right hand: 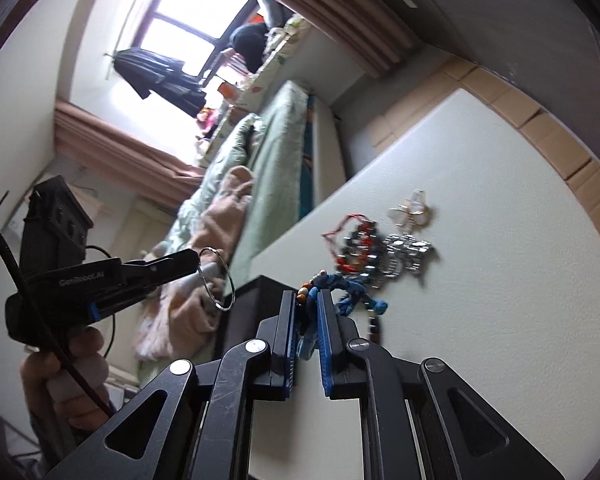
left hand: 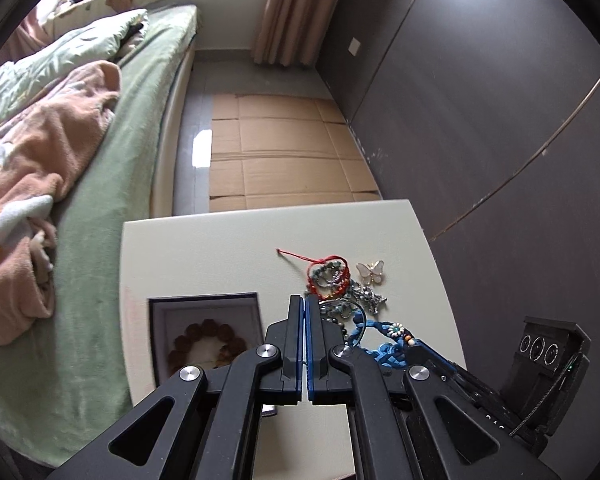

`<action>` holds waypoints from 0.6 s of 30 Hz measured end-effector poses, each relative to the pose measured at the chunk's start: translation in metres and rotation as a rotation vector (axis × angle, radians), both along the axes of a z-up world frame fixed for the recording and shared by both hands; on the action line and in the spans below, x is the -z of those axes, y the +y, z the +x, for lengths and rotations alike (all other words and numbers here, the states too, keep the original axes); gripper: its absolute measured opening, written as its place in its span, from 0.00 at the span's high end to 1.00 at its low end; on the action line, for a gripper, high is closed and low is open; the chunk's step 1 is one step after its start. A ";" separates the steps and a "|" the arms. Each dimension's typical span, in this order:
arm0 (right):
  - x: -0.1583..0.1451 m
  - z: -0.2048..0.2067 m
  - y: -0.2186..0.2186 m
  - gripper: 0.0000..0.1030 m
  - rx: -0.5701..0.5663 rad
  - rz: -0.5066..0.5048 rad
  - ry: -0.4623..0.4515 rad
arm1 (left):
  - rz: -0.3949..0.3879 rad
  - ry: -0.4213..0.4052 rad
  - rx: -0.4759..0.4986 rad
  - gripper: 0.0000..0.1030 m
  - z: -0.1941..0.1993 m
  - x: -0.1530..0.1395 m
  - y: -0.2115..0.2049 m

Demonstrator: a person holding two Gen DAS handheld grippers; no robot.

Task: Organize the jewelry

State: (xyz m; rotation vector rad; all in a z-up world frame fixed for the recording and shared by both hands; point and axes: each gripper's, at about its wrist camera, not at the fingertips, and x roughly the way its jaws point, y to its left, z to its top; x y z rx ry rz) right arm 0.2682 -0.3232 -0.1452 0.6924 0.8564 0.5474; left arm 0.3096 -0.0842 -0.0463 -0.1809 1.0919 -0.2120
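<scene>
blue braided bracelet (right hand: 352,292) | red cord bracelet (left hand: 326,270) | white-gold butterfly brooch (left hand: 371,271) | green bedsheet (left hand: 112,208)

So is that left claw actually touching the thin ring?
Touching. The right wrist view shows the left claw pinching the ring, which hangs off the table.

Right gripper (right hand: 305,322) closed on a blue braided bracelet (right hand: 350,294), its beaded end pinched between the blue pads (right hand: 327,344); the braid trails out to the right of the fingertips onto the white table (right hand: 500,300). Ahead and right of the claw: a red cord bracelet (right hand: 354,240) over dark beads; just beside it a silver chain piece (right hand: 408,254); beyond that a butterfly brooch (right hand: 410,210). Left of the claw, raised off the table: left gripper (right hand: 198,264), seen side-on, jaws together on a thin silver ring bangle (right hand: 220,280) hanging from its tip; a hand (right hand: 64,368) grips its handle. A dark box edge (right hand: 256,292) lies just left of the fingertips.
</scene>
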 end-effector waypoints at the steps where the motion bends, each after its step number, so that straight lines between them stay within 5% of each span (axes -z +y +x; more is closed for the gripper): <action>1: -0.003 0.000 0.004 0.89 -0.009 0.001 -0.008 | 0.003 -0.010 -0.010 1.00 -0.003 -0.004 0.007; 15: -0.023 0.016 0.107 0.89 -0.188 0.081 -0.046 | -0.004 -0.052 -0.125 1.00 -0.021 -0.022 0.082; 18: -0.019 0.022 0.131 0.87 -0.230 0.013 -0.010 | -0.007 -0.039 -0.132 1.00 -0.021 -0.017 0.086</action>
